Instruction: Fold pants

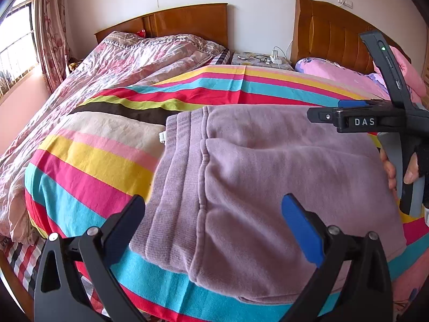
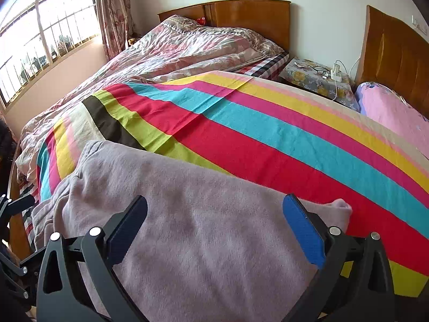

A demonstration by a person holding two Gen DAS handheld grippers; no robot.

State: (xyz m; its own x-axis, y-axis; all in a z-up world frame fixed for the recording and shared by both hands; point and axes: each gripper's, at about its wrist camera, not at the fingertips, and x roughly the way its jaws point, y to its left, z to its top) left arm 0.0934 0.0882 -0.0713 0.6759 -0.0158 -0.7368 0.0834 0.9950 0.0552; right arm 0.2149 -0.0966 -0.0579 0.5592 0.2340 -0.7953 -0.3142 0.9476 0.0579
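Both hand-held grippers — left (image 1: 214, 214), right (image 2: 214, 214) — hover spread and empty over the soft mauve fleece pants (image 1: 268, 166), lying folded on the striped bedsheet (image 2: 268, 139). Limp, light fabric — probably best pinched at the ribbed waistband (image 1: 182, 139).

striped sheet (image 2: 268, 139) clear beyond pants (image 2: 187, 228)

Striped sheet (image 2: 268, 139) covers the near part of the bed, bands of red, cyan, pink, yellow, green. Floral quilt (image 2: 171, 53) bunched along the window-side edge up to the wooden headboard (image 2: 249, 18). Nightstand (image 2: 316, 80) beside the bed's far corner: glasses, charger and white cable on top. Pink pillow (image 2: 396, 112) against a second headboard (image 2: 396, 51). Barred window (image 2: 45, 35), floral curtain (image 2: 115, 10).
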